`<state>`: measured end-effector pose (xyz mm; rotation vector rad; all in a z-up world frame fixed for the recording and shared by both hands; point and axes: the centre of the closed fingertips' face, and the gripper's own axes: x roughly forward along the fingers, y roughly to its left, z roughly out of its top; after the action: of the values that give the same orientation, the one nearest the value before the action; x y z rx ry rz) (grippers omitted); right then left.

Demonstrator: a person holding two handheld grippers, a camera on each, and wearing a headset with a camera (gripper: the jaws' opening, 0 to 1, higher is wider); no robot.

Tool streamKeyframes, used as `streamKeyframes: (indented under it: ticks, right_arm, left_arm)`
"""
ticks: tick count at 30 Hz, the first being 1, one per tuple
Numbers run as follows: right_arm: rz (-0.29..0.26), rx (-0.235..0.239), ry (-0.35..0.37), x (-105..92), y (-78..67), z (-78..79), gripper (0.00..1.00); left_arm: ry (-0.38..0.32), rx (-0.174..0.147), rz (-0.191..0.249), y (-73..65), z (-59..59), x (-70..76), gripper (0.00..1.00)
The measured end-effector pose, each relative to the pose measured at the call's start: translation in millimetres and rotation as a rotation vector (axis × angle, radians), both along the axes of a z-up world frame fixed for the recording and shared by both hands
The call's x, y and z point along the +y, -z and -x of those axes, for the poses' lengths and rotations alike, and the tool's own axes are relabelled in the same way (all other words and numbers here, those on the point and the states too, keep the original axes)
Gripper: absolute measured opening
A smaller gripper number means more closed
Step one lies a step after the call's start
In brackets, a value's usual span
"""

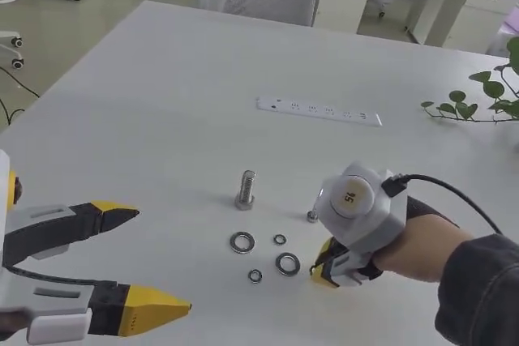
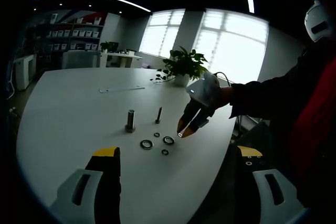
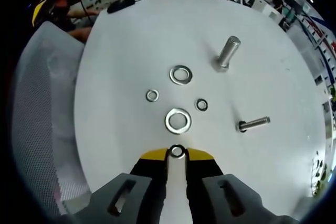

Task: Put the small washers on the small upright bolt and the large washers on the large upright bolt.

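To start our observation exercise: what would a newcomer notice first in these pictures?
The right gripper pinches a small washer at its yellow tips, close to four loose washers on the white table. Beyond them stand the large bolt and the small bolt; the left gripper hangs open at the head view's lower left.

Upper left of the head view, bare table [image 1: 146,87], wide open. Centre's tight: large bolt [image 1: 246,190] and small bolt [image 1: 312,215] upright, loose washers [image 1: 242,241] just below. Right gripper [image 1: 323,271], pinching a small washer [image 3: 177,152], blocks lower right. Power strip [image 1: 318,111] lies flat above centre.
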<state>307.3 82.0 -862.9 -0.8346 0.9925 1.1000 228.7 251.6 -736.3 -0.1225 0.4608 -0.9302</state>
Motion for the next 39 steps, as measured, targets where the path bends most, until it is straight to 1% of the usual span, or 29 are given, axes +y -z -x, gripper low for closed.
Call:
streamKeyframes:
  ticks: [9, 15, 21, 24, 39]
  right_arm:
    - [0.013, -0.024, 0.000, -6.9, -15.5, -10.3, 0.13]
    - [0.019, -0.046, -0.002, -10.9, -29.7, -20.4, 0.13]
    - [0.020, -0.077, 0.004, -14.9, -46.5, -34.5, 0.13]
    - [0.025, -0.091, 0.004, -16.5, -52.2, -40.5, 0.13]
    - [0.035, -0.148, -0.016, -9.6, -74.9, -69.7, 0.13]
  left_arm:
    - [0.002, -0.001, 0.002, -0.3, -0.5, -0.1, 0.90]
    - [0.003, -0.002, 0.004, -0.7, -0.7, -0.2, 0.90]
    - [0.004, -0.001, 0.003, -0.6, -0.8, -0.4, 0.90]
    - [0.004, -0.002, 0.004, -0.7, -0.8, -0.4, 0.90]
    - [0.000, 0.002, 0.001, -0.2, -1.0, 0.3, 0.90]
